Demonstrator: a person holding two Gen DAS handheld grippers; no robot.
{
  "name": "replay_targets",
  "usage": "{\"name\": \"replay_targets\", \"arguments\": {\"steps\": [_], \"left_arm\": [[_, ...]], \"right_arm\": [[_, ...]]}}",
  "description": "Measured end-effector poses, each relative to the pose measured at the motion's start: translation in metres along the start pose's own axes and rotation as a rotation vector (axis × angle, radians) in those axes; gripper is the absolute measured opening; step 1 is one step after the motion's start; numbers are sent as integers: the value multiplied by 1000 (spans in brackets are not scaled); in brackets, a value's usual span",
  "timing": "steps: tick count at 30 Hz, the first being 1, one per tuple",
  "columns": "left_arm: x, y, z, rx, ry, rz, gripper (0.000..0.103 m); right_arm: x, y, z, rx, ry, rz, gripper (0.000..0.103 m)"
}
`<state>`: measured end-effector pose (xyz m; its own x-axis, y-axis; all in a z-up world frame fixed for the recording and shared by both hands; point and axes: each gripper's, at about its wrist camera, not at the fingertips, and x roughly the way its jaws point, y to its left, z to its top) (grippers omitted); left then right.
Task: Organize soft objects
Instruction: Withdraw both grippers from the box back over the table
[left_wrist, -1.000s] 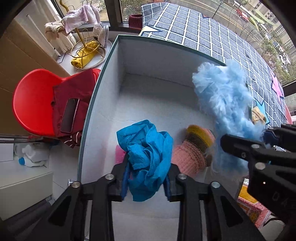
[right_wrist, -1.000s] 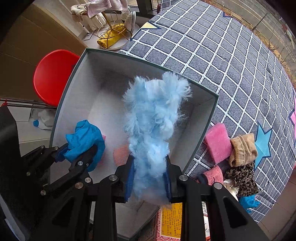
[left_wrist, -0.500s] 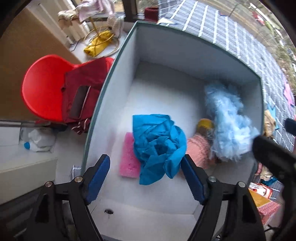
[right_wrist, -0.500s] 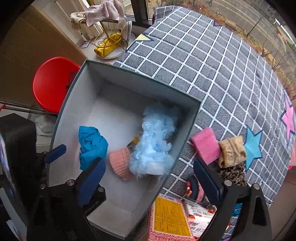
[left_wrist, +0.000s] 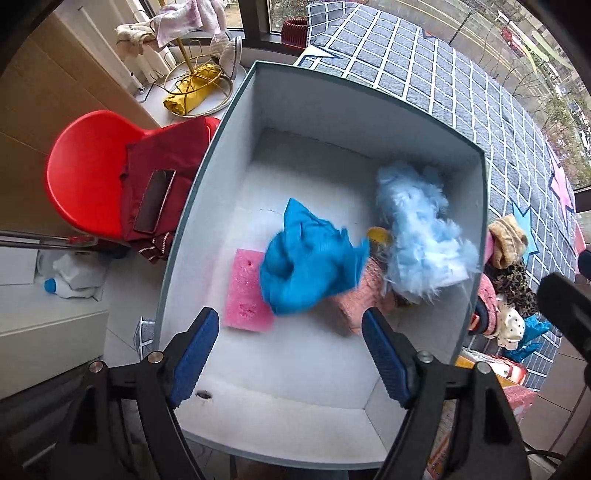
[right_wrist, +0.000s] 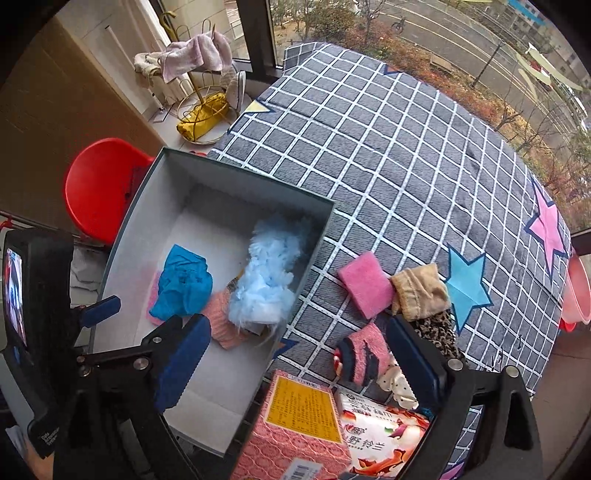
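Both grippers gape empty above the box (left_wrist: 207, 177): left gripper (left_wrist: 291, 354) over the cloth (left_wrist: 310, 258), right gripper (right_wrist: 295, 354) near the fluff (right_wrist: 269, 273), both dropped inside to tidy up.

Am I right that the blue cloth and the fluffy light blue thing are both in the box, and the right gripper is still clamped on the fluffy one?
Not quite. The right gripper is open and empty; its jaws have just been opening. The right wrist view shows the fluffy light blue thing lying in the box beside the blue cloth.
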<state>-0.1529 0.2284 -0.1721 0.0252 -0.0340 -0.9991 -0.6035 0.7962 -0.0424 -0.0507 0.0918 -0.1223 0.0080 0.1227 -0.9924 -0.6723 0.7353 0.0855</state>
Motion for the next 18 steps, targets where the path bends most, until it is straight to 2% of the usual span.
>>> {"name": "replay_targets", "arguments": {"steps": [7, 18], "left_arm": [[-26, -21, -8, 40, -36, 4, 83], [-60, -64, 1, 155, -89, 7, 83]], "right_arm": [[-21, -28, -15, 57, -38, -9, 97], [-43, -85, -45, 184, -90, 9, 97]]}}
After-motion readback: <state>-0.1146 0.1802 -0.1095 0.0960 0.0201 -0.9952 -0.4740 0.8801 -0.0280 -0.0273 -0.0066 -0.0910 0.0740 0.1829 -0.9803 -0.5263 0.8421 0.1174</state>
